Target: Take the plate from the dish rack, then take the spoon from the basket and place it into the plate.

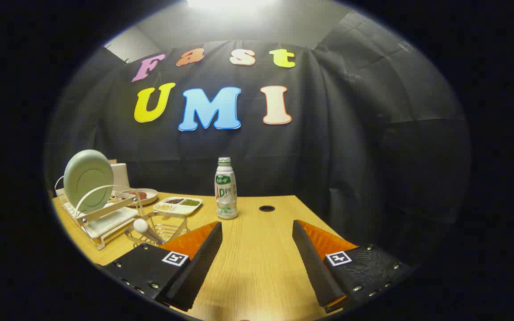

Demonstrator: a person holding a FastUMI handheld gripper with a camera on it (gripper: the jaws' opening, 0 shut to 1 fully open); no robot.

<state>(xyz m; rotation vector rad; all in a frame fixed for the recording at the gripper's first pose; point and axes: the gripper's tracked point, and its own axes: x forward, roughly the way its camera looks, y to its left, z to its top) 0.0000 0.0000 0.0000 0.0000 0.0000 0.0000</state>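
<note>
the wooden table (257,267) is seen spreading out under and ahead of the hand-held gripper (257,234), whose fingers are held wide apart with nothing between them but bare tabletop. the white dish rack (105,218) is found ahead and well off to the left of the fingers, and the pale green plate (88,179) is stood upright in it on edge, so the first step is judged not yet done. just beside the rack, nearer the left finger, a small wire basket (161,229) is set, and the spoon (143,227) is seen resting in it with its white rounded end up; it is partly hidden by the left finger's edge. the spoon is therefore judged untouched as well, and the whole task is taken to be still ahead: plate out first, then spoon into the plate. beyond the basket a divided tray (179,206) with small fillings and a small round dish (143,195) are laid out, and a white bottle (226,189) is stood straight ahead, beyond the gap between the fingers. a swing to the left would seem to be called for to reach the plate.
</note>
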